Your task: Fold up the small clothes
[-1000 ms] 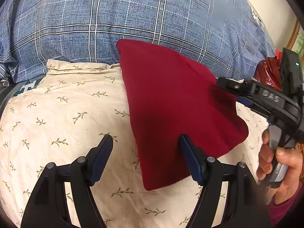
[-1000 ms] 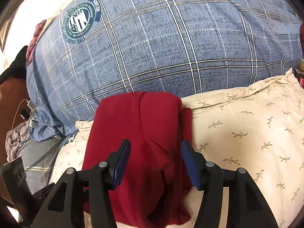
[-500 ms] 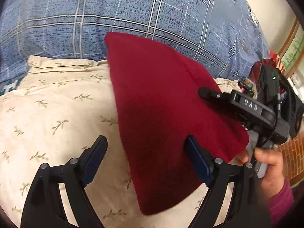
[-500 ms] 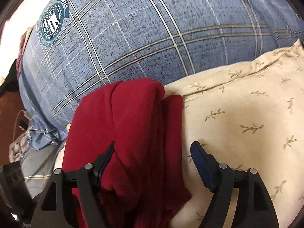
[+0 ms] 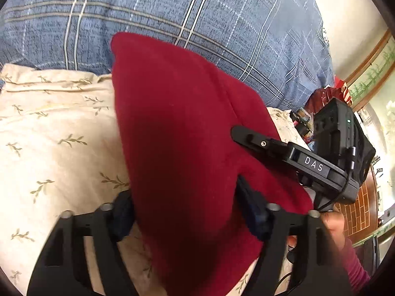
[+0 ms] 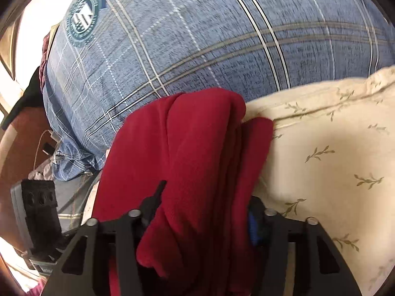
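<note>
Judging by the stacked layers at its near edge, we have the red garment [image 6: 197,162] folded over more than once already, into a thick narrow bundle lying on the cream leaf-print bedding [image 5: 56,133] against the blue plaid duvet [image 6: 222,44]. Our left tool [image 5: 184,212] straddles one end with fingers wide, cloth between them; our right tool [image 6: 202,217] straddles the other, though whether either actually pinches the fabric we cannot quite tell. What seems left is a last fold or tidy, then setting it aside.
</note>
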### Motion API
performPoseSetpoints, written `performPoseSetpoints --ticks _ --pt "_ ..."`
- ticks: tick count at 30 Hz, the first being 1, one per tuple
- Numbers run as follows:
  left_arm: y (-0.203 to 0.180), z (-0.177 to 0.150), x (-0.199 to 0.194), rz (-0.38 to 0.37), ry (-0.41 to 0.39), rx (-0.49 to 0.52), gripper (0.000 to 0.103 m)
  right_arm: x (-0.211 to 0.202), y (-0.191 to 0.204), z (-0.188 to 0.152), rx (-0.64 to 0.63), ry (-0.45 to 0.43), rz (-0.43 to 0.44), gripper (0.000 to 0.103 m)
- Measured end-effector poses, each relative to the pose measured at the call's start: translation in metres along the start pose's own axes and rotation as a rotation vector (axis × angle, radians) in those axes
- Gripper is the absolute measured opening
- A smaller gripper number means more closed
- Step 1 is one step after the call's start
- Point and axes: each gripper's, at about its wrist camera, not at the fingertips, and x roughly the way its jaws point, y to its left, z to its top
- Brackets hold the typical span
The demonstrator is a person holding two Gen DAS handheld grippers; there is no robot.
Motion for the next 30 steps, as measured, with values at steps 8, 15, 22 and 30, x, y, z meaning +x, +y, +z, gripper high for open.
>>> performPoseSetpoints --ticks 8,15,22,30 --pt "-0.004 -0.032 -0.091 -0.029 -0.013 0.026 0.055 -0.036 0.058 -0.028 -0.036 0.043 0.107 0.043" --pt "0.027 -0.100 -0.117 0.137 0.067 -0.032 0.060 -0.024 0.105 -0.085 -0.130 0.193 0.044 0.052" --pt "0.026 -0.110 -0.144 0.250 -0.088 -0.031 0.069 -0.099 0.152 -0.104 -0.269 -0.009 -0.016 0.049" --pt "0.029 -0.110 -0.140 0.312 -0.134 -0.052 0.069 -0.078 0.172 -0.156 -0.471 0.094 -0.097 0.010"
